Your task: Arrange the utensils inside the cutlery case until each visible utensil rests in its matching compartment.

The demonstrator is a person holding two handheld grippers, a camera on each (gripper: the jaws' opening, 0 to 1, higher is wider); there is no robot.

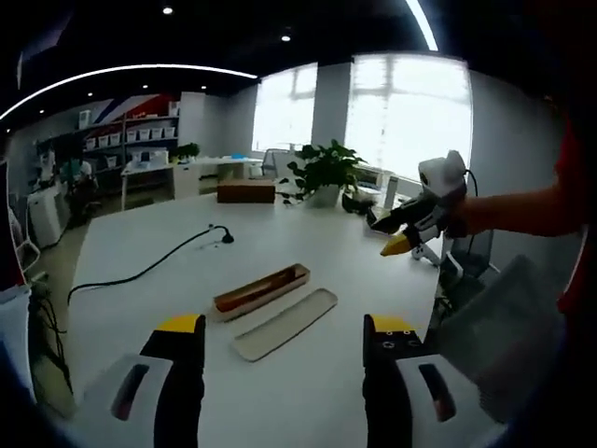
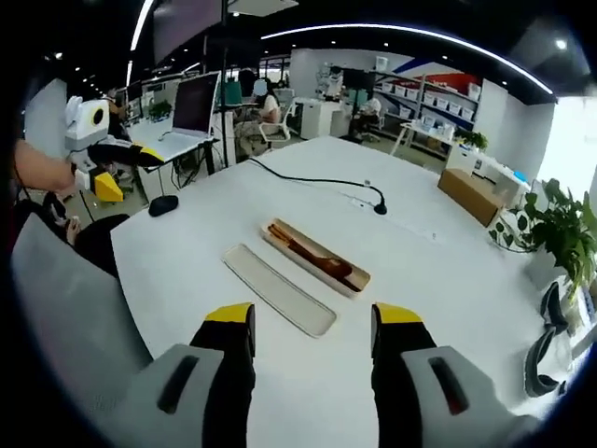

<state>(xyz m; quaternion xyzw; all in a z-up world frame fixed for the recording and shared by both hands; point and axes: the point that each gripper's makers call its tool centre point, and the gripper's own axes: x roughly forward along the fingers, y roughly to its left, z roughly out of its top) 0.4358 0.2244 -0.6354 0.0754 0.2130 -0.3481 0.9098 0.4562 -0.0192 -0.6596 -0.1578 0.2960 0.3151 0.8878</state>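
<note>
Both grippers, left [image 1: 282, 345] and right [image 2: 312, 331], are held with fingers spread and empty. The case [image 2: 315, 256], utensils inside, lies beside its lid [image 2: 278, 288] on the counter [image 2: 448, 280]. It could be knocked askew if approached carelessly.

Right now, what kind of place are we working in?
Most likely an open-plan office or lab: a big white table holding the cutlery case, a desk with a monitor, storage shelves along the wall and a potted plant.

No readable text, label, brand or number anywhere.
</note>
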